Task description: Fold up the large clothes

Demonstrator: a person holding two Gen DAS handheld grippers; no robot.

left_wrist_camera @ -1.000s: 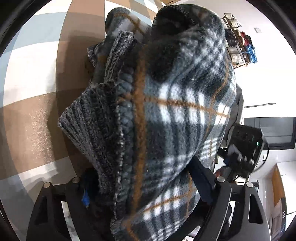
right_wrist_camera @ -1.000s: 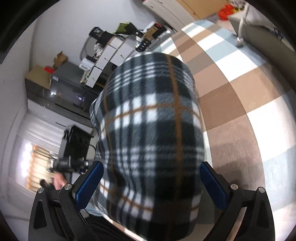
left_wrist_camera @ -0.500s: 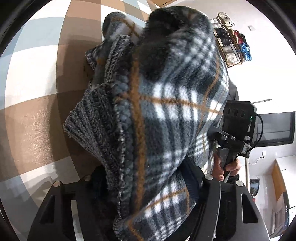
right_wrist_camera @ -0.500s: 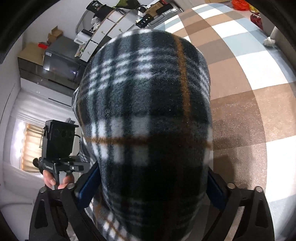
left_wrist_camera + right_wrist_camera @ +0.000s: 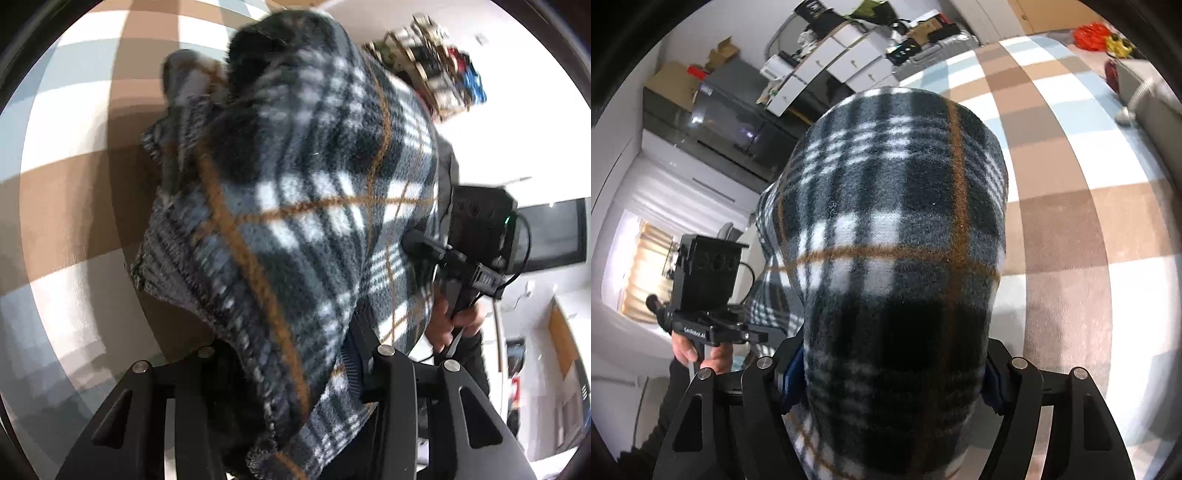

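Note:
A thick fleece garment [image 5: 295,221] in dark grey, white and orange plaid, with a ribbed knit hem, hangs bunched above the checked rug. In the left wrist view it fills the gap of my left gripper [image 5: 291,354], whose jaws are closing and squeezing the bundle. In the right wrist view the same garment [image 5: 897,240] drapes over my right gripper [image 5: 890,380]; its jaws are closing too, and the blue pads [image 5: 792,376] touch the cloth on both sides. Each view shows the other gripper's body, held by a hand [image 5: 447,317], just behind the fabric.
A brown, white and pale blue checked rug [image 5: 1071,221] covers the floor below. White drawers [image 5: 842,62] and a dark cabinet [image 5: 713,122] stand along the far wall. A shoe rack [image 5: 436,85] is at the back, a grey sofa [image 5: 1145,96] at the right.
Both pairs of jaws have narrowed onto the plaid fabric. The two hands have come closer together and the right wrist view has rolled.

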